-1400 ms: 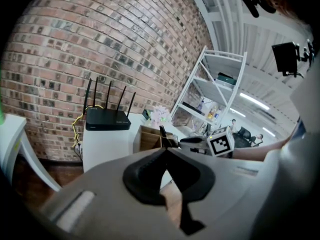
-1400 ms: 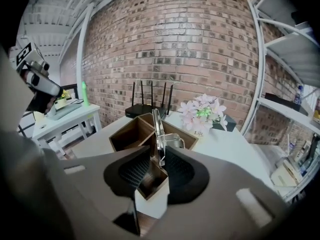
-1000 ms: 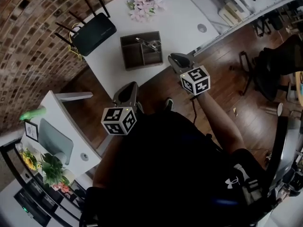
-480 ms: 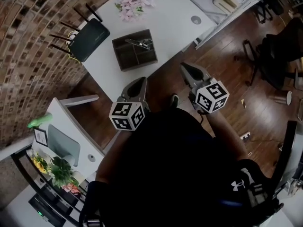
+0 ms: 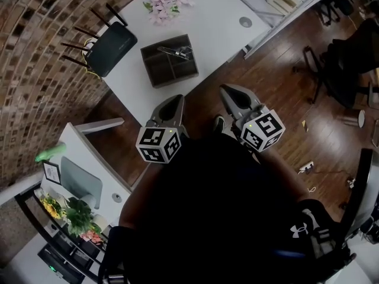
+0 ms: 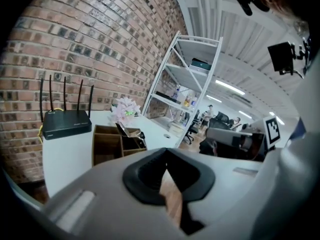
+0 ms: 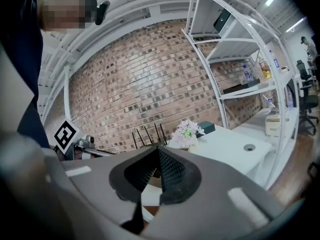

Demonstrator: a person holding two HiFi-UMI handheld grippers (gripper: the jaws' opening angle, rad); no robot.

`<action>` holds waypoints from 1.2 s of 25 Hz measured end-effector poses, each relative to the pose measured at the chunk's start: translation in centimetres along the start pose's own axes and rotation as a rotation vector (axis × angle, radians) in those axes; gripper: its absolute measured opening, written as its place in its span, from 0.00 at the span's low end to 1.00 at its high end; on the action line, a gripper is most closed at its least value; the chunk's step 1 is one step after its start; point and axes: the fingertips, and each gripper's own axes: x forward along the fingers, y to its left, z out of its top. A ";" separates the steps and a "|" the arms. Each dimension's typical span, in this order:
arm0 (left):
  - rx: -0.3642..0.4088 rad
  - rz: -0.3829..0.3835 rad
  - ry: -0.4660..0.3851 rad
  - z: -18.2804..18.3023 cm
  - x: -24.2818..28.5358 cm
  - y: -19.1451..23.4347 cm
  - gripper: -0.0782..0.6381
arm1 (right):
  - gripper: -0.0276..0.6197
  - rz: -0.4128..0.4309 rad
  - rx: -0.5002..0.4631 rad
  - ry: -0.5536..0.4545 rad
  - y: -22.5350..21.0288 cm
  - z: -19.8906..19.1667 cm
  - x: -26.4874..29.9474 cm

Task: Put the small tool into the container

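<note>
Both grippers clear of table (image 5: 219,34) edge, over open floor (image 5: 260,76): left gripper (image 5: 172,102) & right gripper (image 5: 232,90) jaws together, empty; right's just closed. Box (image 5: 174,78) at 12 o'clock; small tool (image 5: 176,52) in its 1 o'clock compartment.

Brown container (image 5: 175,78), white table (image 5: 219,22), black router (image 5: 112,47), pale pink flowers (image 5: 166,3), red-brown brick wall (image 5: 35,70), perhaps silvery tool (image 5: 176,52).

One container (image 5: 160,70), one small tool (image 5: 175,52), one router (image 5: 113,47), one flower bunch (image 5: 164,3).
</note>
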 end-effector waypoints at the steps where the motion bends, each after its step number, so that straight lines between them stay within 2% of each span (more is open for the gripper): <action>1: -0.005 0.002 -0.002 0.1 -0.1 0.3 0.11 | 0.06 -0.001 -0.001 -0.006 0.2 0.3 0.1; 17: -0.036 0.012 -0.032 0.7 -1.5 2.4 0.11 | 0.06 0.038 -0.027 -0.012 2.9 1.7 1.6; 30: -0.037 0.017 -0.024 0.6 -1.3 2.7 0.11 | 0.06 0.029 -0.023 -0.005 2.3 1.1 1.7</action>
